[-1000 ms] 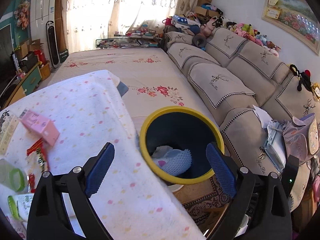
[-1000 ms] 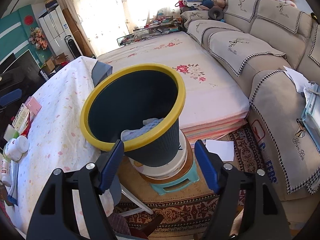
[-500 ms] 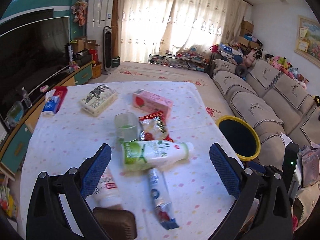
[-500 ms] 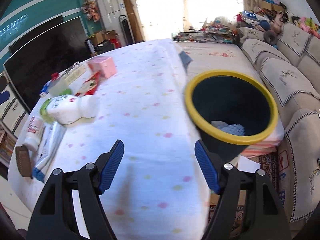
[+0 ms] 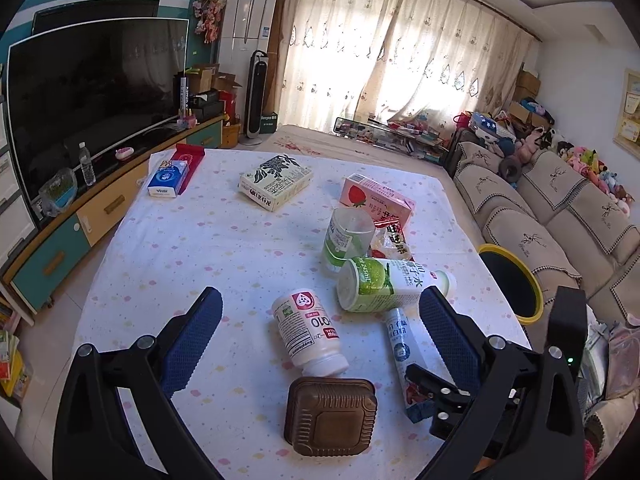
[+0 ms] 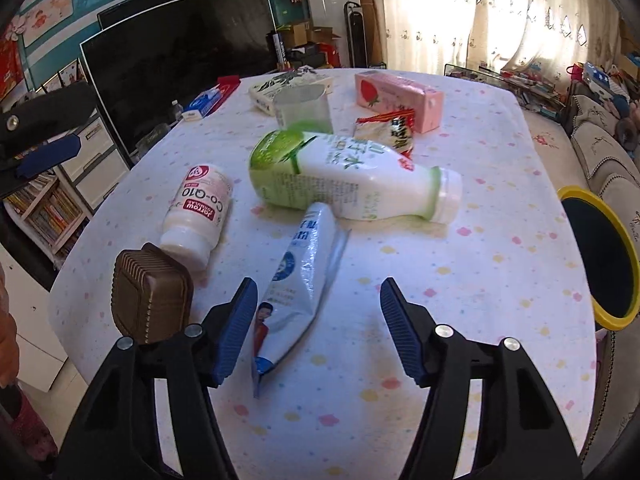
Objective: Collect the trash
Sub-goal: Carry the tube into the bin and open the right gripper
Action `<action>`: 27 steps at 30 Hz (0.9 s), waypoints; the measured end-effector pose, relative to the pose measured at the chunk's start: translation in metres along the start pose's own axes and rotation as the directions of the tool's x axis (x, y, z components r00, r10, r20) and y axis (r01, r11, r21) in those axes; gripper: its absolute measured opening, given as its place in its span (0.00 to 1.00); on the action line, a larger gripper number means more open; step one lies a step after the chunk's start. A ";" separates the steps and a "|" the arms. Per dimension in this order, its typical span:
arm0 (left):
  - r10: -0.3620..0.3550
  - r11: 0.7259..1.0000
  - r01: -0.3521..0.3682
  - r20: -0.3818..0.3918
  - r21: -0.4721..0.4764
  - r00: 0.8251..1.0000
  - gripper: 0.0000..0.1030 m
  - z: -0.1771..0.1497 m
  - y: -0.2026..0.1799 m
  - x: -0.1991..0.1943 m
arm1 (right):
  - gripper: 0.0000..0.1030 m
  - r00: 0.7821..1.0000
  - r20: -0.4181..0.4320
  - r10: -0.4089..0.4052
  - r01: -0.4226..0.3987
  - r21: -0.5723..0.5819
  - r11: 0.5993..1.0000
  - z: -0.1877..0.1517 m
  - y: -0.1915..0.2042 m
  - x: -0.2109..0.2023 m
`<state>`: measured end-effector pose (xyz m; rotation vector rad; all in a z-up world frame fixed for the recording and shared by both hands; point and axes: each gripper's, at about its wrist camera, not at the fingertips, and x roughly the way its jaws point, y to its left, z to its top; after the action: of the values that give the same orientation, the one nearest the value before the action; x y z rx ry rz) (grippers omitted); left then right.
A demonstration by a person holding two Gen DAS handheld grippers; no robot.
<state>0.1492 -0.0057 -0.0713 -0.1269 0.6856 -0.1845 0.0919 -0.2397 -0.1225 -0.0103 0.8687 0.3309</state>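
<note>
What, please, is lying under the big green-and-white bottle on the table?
The top end of the blue-white pouch runs under the bottle. A red snack packet lies behind it; whether they overlap is hidden.

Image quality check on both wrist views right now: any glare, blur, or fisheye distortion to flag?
Left wrist: curtains blown out by backlight, TV bowed by the fisheye, black vignette in the corners, table items sharp. Right wrist: same window glare at top right, green-and-white bottle slightly soft, yellow-rimmed bin squeezed at the right edge, pouch crisp.
</note>
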 end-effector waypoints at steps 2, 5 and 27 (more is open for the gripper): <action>-0.009 1.000 0.009 -0.003 -0.005 1.000 0.94 0.000 0.001 0.001 | 0.58 1.000 -0.016 -0.013 0.013 -0.009 1.000 -0.003 0.007 0.006; -0.017 1.000 0.017 -0.005 -0.012 1.000 0.94 -0.002 0.001 0.002 | 0.49 0.999 -0.044 -0.026 0.025 -0.018 1.000 -0.006 0.014 0.013; -0.030 1.000 0.030 -0.035 0.002 0.999 0.94 -0.007 -0.013 0.015 | 0.28 0.993 0.091 -0.076 0.067 0.098 0.993 -0.003 -0.058 -0.043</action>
<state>0.1542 -0.0222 -0.0832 -0.1321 0.7183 -0.2170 0.0807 -0.3073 -0.0990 0.0621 0.7878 0.2209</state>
